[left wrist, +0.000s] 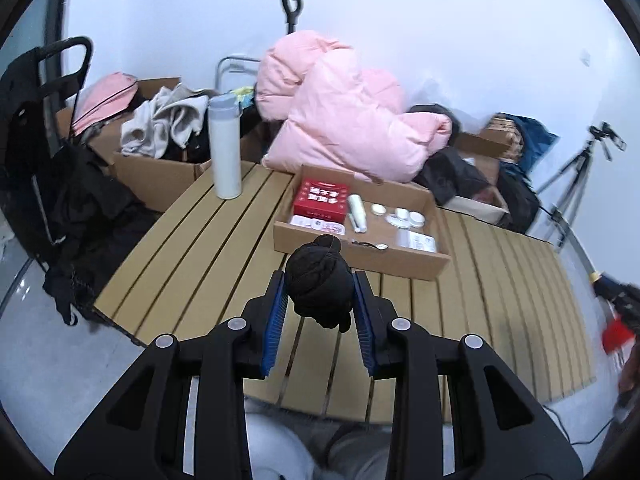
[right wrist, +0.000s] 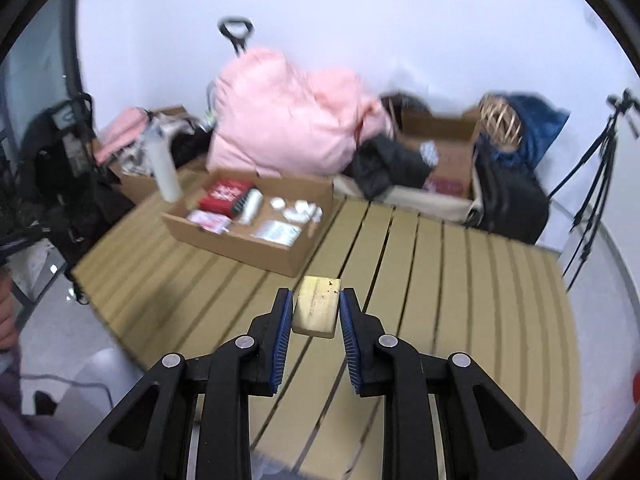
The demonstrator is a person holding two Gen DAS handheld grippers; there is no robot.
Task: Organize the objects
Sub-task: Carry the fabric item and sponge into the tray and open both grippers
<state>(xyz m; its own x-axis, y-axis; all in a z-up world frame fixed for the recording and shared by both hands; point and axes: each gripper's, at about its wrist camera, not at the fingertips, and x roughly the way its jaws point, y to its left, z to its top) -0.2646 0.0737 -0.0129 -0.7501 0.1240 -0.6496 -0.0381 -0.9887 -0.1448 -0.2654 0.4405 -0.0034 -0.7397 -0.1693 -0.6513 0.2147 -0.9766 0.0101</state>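
Observation:
My left gripper (left wrist: 319, 280) is shut on a rolled black sock bundle (left wrist: 320, 284) and holds it above the slatted wooden table (left wrist: 192, 248), just in front of a shallow cardboard box (left wrist: 360, 254). The box holds a red packet (left wrist: 321, 197), a white tube (left wrist: 357, 211) and small white jars. My right gripper (right wrist: 316, 300) is shut on a pale yellow block (right wrist: 317, 306) above the table (right wrist: 460, 280). The same cardboard box (right wrist: 256, 246) lies ahead to the left in the right wrist view.
A white bottle (left wrist: 225, 146) stands at the table's far left. A pink duvet (left wrist: 344, 112) lies behind the box. Cardboard boxes of clothes (left wrist: 160, 128), dark bags (right wrist: 508, 196) and a tripod (left wrist: 576, 176) ring the table.

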